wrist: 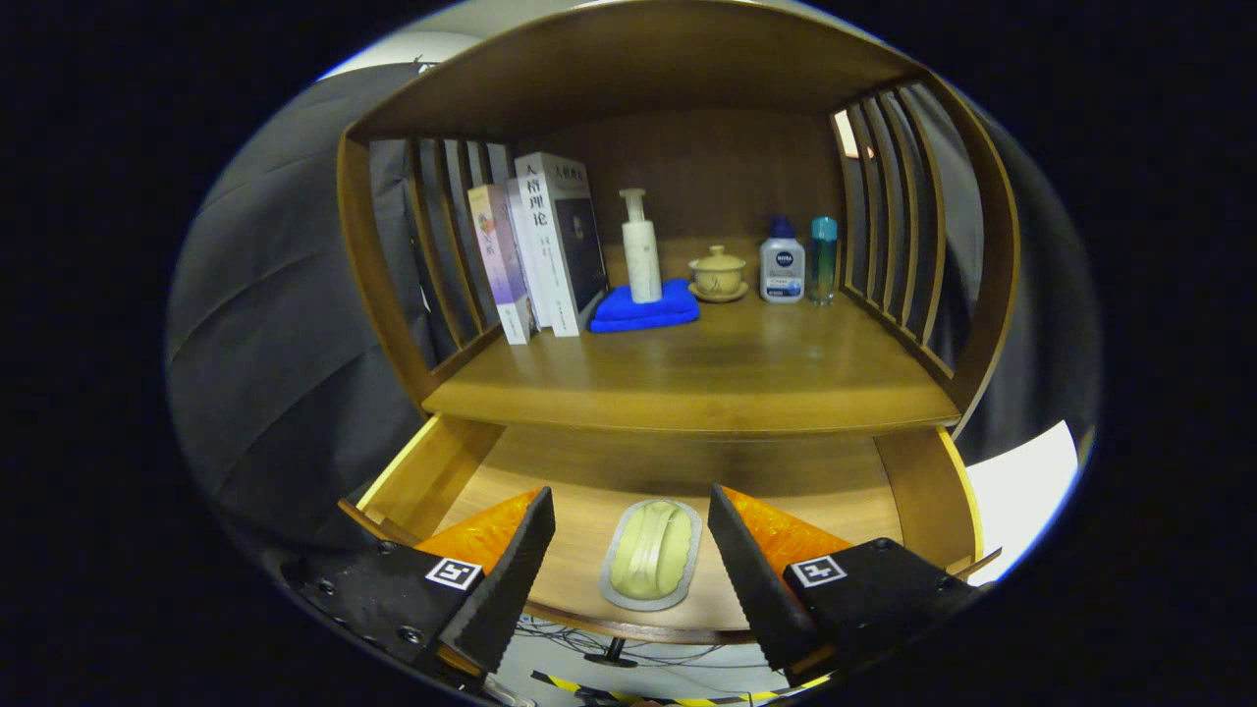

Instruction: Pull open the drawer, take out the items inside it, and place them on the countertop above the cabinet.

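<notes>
Drawer (442, 471) rear under countertop (687, 378)

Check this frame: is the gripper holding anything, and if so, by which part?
Nothing is held. The gripper is open, its fingers apart on either side of the soap in its dish, which lies in the open drawer, untouched.

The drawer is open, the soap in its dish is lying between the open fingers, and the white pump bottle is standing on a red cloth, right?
Almost. In the gripper view the cloth under the white pump bottle is blue, not red. The rest holds: the drawer is pulled open, and the soap in its dish lies inside it, between the open gripper's fingers, which do not touch it.
</notes>
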A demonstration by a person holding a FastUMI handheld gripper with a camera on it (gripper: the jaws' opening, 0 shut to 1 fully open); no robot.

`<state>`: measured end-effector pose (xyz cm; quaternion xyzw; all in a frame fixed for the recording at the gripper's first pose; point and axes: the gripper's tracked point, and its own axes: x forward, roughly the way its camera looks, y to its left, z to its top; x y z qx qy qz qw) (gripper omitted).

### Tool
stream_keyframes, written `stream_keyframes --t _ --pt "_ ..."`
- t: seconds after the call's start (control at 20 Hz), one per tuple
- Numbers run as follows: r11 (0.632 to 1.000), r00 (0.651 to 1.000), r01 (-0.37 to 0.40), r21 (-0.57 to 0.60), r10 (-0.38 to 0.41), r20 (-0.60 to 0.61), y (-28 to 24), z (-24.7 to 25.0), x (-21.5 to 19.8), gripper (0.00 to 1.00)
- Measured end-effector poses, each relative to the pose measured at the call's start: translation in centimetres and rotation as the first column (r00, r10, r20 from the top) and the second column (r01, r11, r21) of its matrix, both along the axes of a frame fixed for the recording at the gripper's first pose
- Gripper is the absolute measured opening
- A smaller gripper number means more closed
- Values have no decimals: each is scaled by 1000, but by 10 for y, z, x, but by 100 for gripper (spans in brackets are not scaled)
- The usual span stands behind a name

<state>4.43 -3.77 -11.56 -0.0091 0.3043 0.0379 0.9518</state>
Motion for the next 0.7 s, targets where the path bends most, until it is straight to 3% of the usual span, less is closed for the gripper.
stream_keyframes --t 0.4,0.7 --pt "1000 982 25 -13 -27 -186 -2 -51 16 98" --pt "998 969 56 -22 -60 -239 -9 -74 24 94"
